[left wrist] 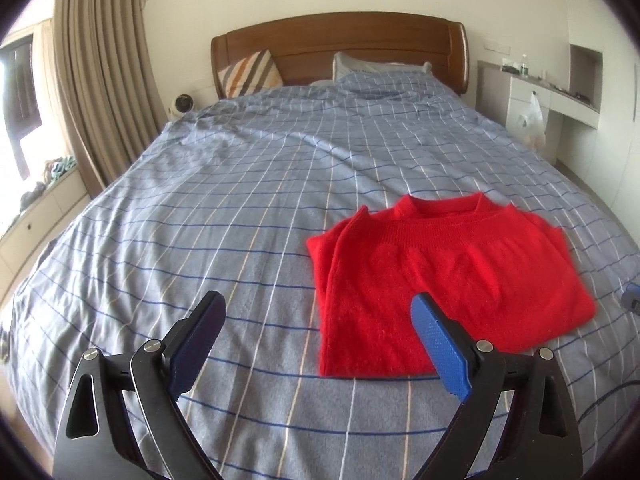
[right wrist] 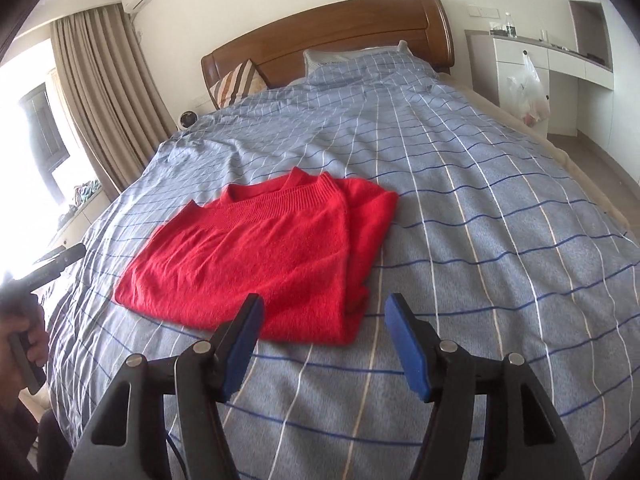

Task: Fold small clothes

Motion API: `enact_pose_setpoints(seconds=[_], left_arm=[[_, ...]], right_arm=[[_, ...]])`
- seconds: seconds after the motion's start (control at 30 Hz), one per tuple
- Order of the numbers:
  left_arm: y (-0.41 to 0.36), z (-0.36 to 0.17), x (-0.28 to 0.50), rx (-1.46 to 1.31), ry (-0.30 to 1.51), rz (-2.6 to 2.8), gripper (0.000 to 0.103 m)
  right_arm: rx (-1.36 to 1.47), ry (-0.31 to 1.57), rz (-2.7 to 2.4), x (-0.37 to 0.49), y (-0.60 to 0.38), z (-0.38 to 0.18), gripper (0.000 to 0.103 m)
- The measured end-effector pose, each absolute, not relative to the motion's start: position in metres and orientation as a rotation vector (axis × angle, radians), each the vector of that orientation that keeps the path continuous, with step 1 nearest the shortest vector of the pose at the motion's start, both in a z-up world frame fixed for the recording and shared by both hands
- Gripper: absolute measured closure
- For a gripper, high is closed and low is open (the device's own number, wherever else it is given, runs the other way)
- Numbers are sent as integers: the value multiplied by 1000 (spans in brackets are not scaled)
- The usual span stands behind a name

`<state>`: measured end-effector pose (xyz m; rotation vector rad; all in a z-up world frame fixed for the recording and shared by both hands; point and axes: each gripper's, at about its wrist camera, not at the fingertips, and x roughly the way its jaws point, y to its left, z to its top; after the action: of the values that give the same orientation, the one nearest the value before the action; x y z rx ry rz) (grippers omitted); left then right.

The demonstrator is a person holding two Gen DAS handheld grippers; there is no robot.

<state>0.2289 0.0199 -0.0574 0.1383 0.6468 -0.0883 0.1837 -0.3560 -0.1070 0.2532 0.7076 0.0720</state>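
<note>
1. On the bed (left wrist: 240, 200), which is covered by a blue-grey checked duvet, we see a red sweater (left wrist: 440, 280) lying flat, folded into a rough rectangle with its neckline toward the wooden headboard (left wrist: 340, 36).
2. Our left gripper (left wrist: 316, 312) hangs above the duvet with its jaws spread wide and nothing between them; its right finger overlaps the sweater's near edge in the left wrist view.
3. Our right gripper (right wrist: 324, 312) also has its jaws apart and holds nothing; the sweater's near right corner lies just beyond its left finger.
4. A striped cushion (left wrist: 250, 72) and a pillow (left wrist: 360, 66) lean at the headboard.
5. Brown curtains (left wrist: 100, 80) hang at the left, and a white plastic bag (left wrist: 534, 120) hangs from the white cabinet at the right.
6. In the right wrist view, a hand (right wrist: 28, 340) gripping a dark handle shows at the left edge.
</note>
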Motion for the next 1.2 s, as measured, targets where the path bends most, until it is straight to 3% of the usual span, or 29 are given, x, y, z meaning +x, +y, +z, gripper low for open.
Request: enact_pose_setpoints(seconds=[0.3, 0.67, 0.77, 0.87, 1.03, 1.07, 1.1, 1.17, 1.2], left_arm=[[28, -60, 205, 125, 669, -72, 5], [69, -176, 175, 98, 843, -69, 4], [78, -177, 167, 52, 832, -97, 4], [84, -169, 160, 23, 828, -104, 4], [96, -155, 153, -43, 794, -118, 4], [96, -154, 152, -44, 785, -119, 4], [97, -156, 152, -41, 775, -121, 4], [98, -163, 152, -21, 764, -117, 4], [99, -168, 151, -11, 766, -105, 4]], right_arm=[[155, 680, 81, 153, -337, -88, 37], [248, 777, 43, 154, -355, -140, 35], [319, 768, 44, 171, -369, -140, 33], [413, 764, 64, 202, -381, -138, 19], [629, 856, 81, 275, -397, -168, 20], [673, 888, 88, 288, -396, -178, 27], [698, 928, 91, 299, -393, -186, 52], [629, 971, 44, 314, -382, -187, 92], [615, 965, 27, 317, -376, -180, 92]])
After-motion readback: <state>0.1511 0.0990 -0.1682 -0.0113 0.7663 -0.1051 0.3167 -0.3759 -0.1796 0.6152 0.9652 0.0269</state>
